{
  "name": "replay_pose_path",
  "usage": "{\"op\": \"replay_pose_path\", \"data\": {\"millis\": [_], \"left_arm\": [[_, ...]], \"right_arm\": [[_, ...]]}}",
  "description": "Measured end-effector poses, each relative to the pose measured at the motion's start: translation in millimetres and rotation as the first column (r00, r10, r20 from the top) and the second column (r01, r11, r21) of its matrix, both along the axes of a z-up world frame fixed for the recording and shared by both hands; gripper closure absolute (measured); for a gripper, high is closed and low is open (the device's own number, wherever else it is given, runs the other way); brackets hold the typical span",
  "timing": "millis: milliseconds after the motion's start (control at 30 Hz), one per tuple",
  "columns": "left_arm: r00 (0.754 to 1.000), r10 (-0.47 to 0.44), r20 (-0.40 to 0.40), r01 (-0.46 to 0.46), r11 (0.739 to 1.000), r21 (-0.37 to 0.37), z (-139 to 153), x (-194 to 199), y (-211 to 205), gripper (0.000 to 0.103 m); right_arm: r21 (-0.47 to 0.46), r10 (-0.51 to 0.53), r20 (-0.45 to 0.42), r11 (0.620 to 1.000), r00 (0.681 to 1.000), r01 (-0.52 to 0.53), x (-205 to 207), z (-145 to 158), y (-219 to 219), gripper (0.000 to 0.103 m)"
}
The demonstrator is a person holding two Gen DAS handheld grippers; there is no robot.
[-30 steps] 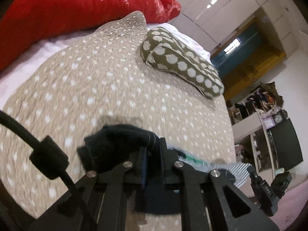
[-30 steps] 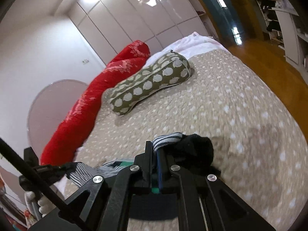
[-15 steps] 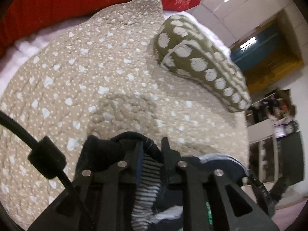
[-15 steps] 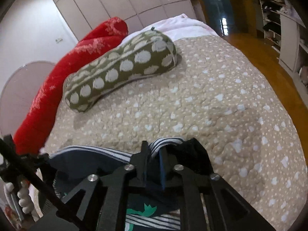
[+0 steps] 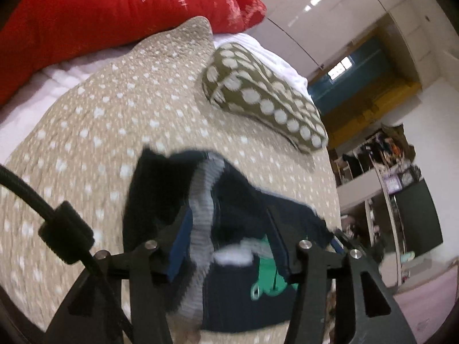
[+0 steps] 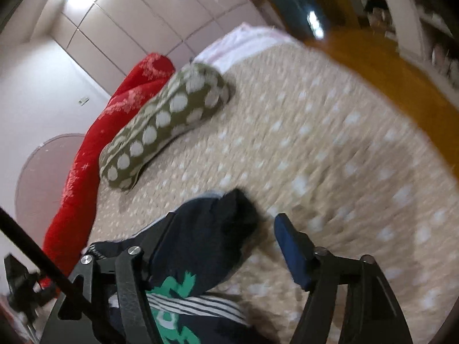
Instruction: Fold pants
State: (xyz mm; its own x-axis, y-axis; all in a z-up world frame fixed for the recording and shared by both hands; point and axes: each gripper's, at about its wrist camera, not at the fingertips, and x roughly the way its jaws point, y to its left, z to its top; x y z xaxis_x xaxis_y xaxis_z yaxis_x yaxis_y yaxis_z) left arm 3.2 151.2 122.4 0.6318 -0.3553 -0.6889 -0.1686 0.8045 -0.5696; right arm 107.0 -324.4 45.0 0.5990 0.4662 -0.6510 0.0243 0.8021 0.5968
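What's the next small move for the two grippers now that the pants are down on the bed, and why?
Probably back both grippers off. The left gripper is opening with the pants loose between its fingers; the right gripper looks apart, its right pad clear of the cloth, though closing slightly. The pants lie on the bedspread, so the fold seems laid.

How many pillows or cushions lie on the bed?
2: a long red embroidered cushion along the bed's far edge, and an olive white-dotted pillow on the beige quilt beside it.
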Motion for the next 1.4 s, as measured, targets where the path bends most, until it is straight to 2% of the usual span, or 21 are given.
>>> {"op": "replay_pose_path", "data": {"millis": [33,100,200,233,300,367,533,633,700,733,767,800,833,967,1033,1133,1233,1267,1300,1333,1400], "left_arm": [[1.000,-0.008,-0.002,0.008,1.000,0.012,-1.0,-6.6,-5.4,0.052],[1.000,-0.011,0.001,0.011,0.999,0.042,-2.2,-20.2,-12.7,0.052],[1.000,0.003,0.013,-0.005,0.995,0.099,-3.2,-38.5,-15.4,0.052],[1.000,0.011,0.016,-0.013,0.995,0.104,-4.3,-42.6,-13.5,0.051],[0.999,0.037,0.022,-0.039,0.995,0.096,-9.0,-52.9,-4.6,0.049],[0.998,0.067,0.013,-0.068,0.995,0.078,-17.3,-60.2,6.8,0.048],[0.993,0.110,-0.047,-0.110,0.994,0.017,-44.3,-77.5,27.0,0.048],[0.990,0.126,-0.066,-0.127,0.992,-0.010,-51.7,-90.7,33.0,0.048],[0.987,0.142,-0.071,-0.143,0.990,-0.008,-52.0,-97.9,36.6,0.048],[0.987,0.145,-0.072,-0.146,0.989,-0.007,-51.3,-99.9,37.4,0.048],[0.986,0.150,-0.070,-0.151,0.989,-0.004,-50.0,-102.7,38.3,0.048],[0.986,0.154,-0.068,-0.154,0.988,-0.001,-48.6,-104.2,38.9,0.048],[0.985,0.157,-0.066,-0.157,0.988,0.002,-47.4,-105.5,38.9,0.048],[0.986,0.158,-0.057,-0.157,0.987,0.021,-43.6,-107.4,37.5,0.048],[0.986,0.157,-0.057,-0.156,0.987,0.029,-45.0,-106.7,35.4,0.048],[0.985,0.157,-0.074,-0.155,0.987,0.041,-51.7,-104.9,32.0,0.048],[0.984,0.155,-0.090,-0.151,0.988,0.042,-59.0,-102.8,30.9,0.048],[0.984,0.155,-0.093,-0.151,0.987,0.045,-60.0,-102.4,30.9,0.048],[0.983,0.158,-0.096,-0.154,0.987,0.050,-61.0,-102.1,31.3,0.048],[0.982,0.162,-0.098,-0.158,0.986,0.054,-61.5,-102.0,32.0,0.048],[0.980,0.170,-0.100,-0.165,0.985,0.056,-62.5,-102.3,34.6,0.048]], "right_arm": [[0.000,0.038,-0.035,0.999,0.999,-0.038,4.3,-4.7,7.4,0.098],[-0.053,0.008,0.002,0.999,1.000,-0.008,-3.0,3.4,8.2,0.096],[-0.210,-0.090,0.028,0.973,0.996,0.094,-20.0,21.2,-6.9,0.094],[-0.217,-0.110,0.046,0.969,0.993,0.118,-29.2,24.9,-14.7,0.092],[-0.125,-0.091,0.055,0.987,0.994,0.097,-50.9,26.3,-33.9,0.062],[-0.032,-0.076,0.037,0.996,0.996,0.077,-77.4,15.3,-49.7,0.057],[0.052,-0.019,-0.022,0.998,1.000,0.020,-108.8,-21.6,-43.4,0.057],[0.100,-0.020,0.002,0.995,1.000,0.019,-111.5,-30.0,-31.7,0.057],[0.200,0.010,0.014,0.980,1.000,-0.013,-106.8,-32.9,-21.9,0.057],[0.237,0.025,0.014,0.971,1.000,-0.028,-105.2,-34.3,-18.7,0.060],[0.297,0.061,0.015,0.953,0.998,-0.063,-102.9,-35.9,-12.6,0.078],[0.327,0.090,0.016,0.941,0.996,-0.090,-101.6,-36.5,-8.3,0.090],[0.320,0.096,0.024,0.942,0.995,-0.099,-103.1,-32.5,-5.3,0.090],[0.144,0.037,0.096,0.988,0.995,-0.050,-120.1,5.5,-7.6,0.091],[-0.006,-0.004,0.129,1.000,0.992,0.005,-130.9,23.8,-11.8,0.091],[-0.191,-0.059,0.131,0.978,0.990,0.084,-141.1,37.0,-18.0,0.090],[-0.286,-0.093,0.123,0.950,0.988,0.125,-146.3,37.1,-20.1,0.085],[-0.309,-0.115,0.130,0.939,0.985,0.151,-145.5,38.9,-19.0,0.079],[-0.313,-0.131,0.141,0.935,0.981,0.170,-146.5,39.7,-21.7,0.064],[-0.290,-0.140,0.161,0.939,0.977,0.183,-149.6,41.6,-24.3,0.059],[-0.247,-0.128,0.186,0.954,0.974,0.173,-157.6,43.8,-29.2,0.057]]}}
